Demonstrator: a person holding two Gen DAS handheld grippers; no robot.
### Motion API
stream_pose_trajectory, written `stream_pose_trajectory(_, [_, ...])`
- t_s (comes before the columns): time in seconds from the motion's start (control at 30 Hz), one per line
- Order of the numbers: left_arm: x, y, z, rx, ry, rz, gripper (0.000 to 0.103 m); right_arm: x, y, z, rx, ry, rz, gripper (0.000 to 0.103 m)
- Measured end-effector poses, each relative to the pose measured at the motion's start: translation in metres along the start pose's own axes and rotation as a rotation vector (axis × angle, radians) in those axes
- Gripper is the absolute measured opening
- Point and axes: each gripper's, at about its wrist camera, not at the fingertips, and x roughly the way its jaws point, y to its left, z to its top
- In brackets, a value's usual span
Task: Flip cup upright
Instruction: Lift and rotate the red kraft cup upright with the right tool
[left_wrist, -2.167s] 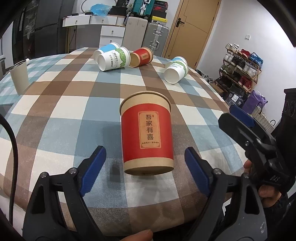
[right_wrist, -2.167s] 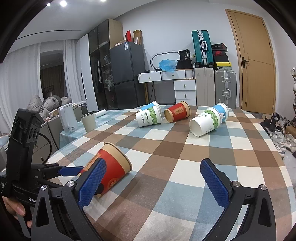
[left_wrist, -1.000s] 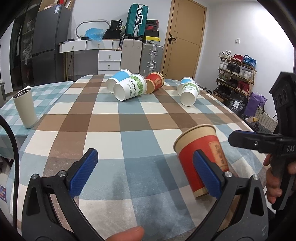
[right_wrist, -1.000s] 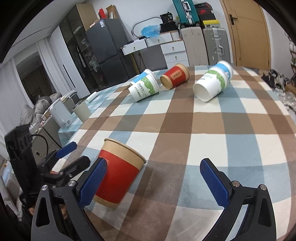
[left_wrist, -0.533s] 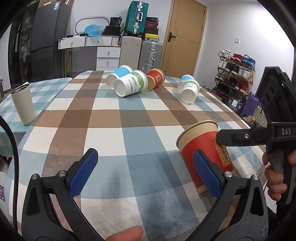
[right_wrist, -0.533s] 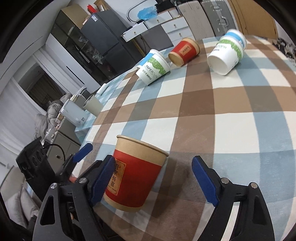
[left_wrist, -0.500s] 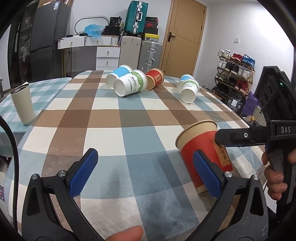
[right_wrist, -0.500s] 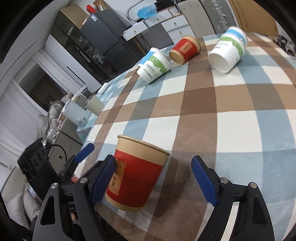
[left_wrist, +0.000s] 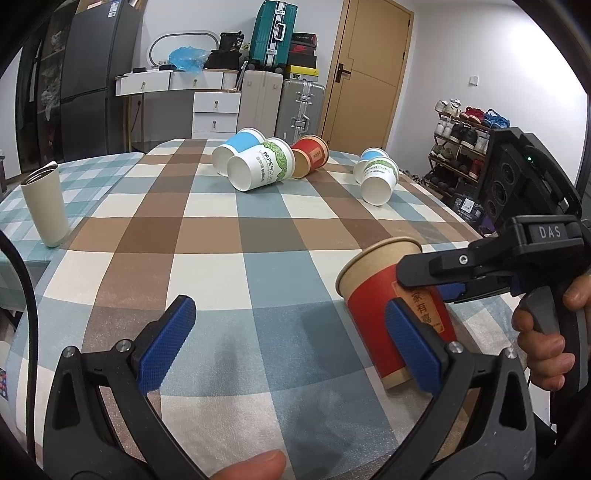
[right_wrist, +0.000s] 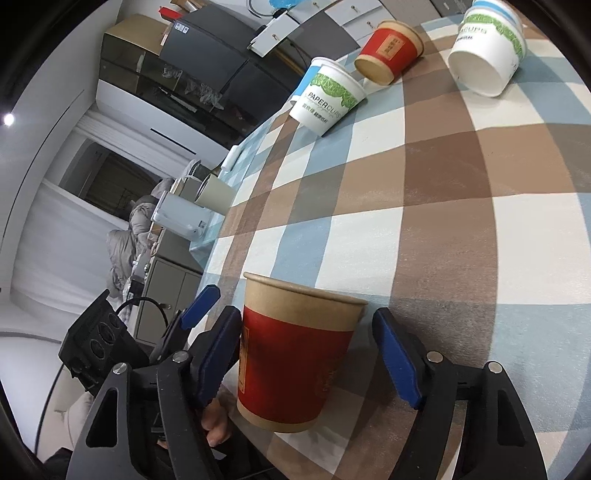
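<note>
At the far left an off-white tumbler (left_wrist: 45, 206) stands on the checked tabletop (left_wrist: 207, 236). The left gripper (left_wrist: 291, 336) hangs released and empty, having drawn back from the red cup (left_wrist: 397, 314), which now sits mouth-up at the tabletop's near right edge, no longer on its side. The right gripper (right_wrist: 308, 360) has moved in to bracket it, one pad at the wall, the other just clear: spread, not clamping. That flip looks done; five cups (left_wrist: 258, 170) beyond remain tipped.
</note>
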Motion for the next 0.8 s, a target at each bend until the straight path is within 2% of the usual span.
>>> stream_pose_trajectory(0.03, [0.0, 0.0, 0.0, -0.002, 0.002, 0.0, 0.102, 0.001, -0.001, 0.0, 0.005, 0.004, 0.014, 0.067])
stream_pose_trajectory(0.13, [0.001, 0.0, 0.0, -0.008, 0.003, -0.004, 0.102, 0.0, 0.0, 0.0, -0.006, 0.0, 0.017, 0.064])
stream_pose_trajectory(0.27, [0.0, 0.001, 0.001, -0.012, 0.0, 0.0, 0.102, -0.011, 0.006, -0.002, -0.044, -0.049, -0.001, 0.063])
stream_pose_trajectory(0.47, [0.0, 0.003, 0.002, -0.025, -0.004, 0.006, 0.102, -0.033, 0.033, -0.008, -0.23, -0.194, -0.136, 0.063])
stream_pose_trajectory(0.6, [0.0, 0.005, 0.002, -0.035, -0.008, 0.008, 0.102, -0.036, 0.047, -0.012, -0.352, -0.273, -0.258, 0.063])
stream_pose_trajectory(0.8, [0.0, 0.006, 0.002, -0.034, -0.008, 0.007, 0.102, -0.026, 0.057, -0.014, -0.451, -0.337, -0.324, 0.063])
